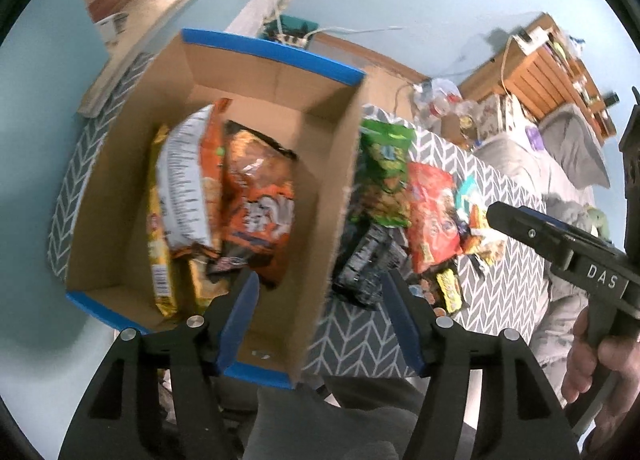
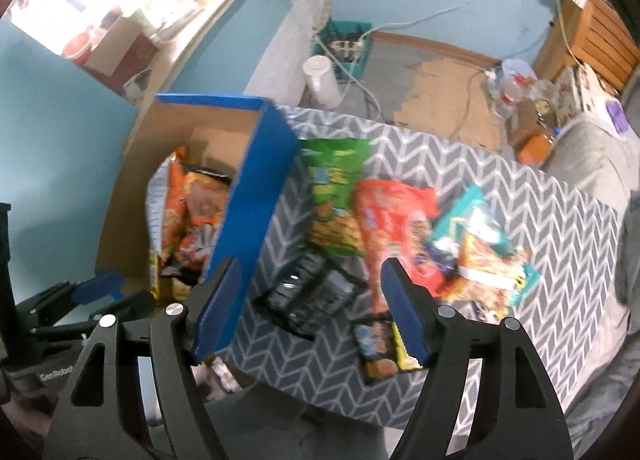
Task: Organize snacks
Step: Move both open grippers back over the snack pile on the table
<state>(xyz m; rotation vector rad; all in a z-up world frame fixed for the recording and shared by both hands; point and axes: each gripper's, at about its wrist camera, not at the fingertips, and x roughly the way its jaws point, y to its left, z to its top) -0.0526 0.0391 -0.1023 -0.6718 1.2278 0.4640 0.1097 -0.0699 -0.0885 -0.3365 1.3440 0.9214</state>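
A cardboard box (image 1: 276,48) with blue-taped rims stands at the left end of the chevron-patterned table (image 1: 504,268). An orange bag (image 1: 256,196), a white-backed bag (image 1: 184,180) and a yellow packet (image 1: 160,260) lie inside it. Beside the box lie a green bag (image 2: 334,196), a red bag (image 2: 396,228), a black packet (image 2: 312,292), a teal packet (image 2: 468,220) and small packets (image 2: 376,348). My left gripper (image 1: 320,284) hangs open over the box's right wall, holding nothing. Over the black packet my right gripper (image 2: 310,266) is open and empty.
A hand grips the right tool's handle (image 1: 600,324). Beyond the table are a teal crate with a power strip (image 2: 348,44), a white cylinder (image 2: 322,80), plastic bottles (image 2: 512,88), a wooden shelf (image 1: 552,68) and grey cushions (image 1: 540,152).
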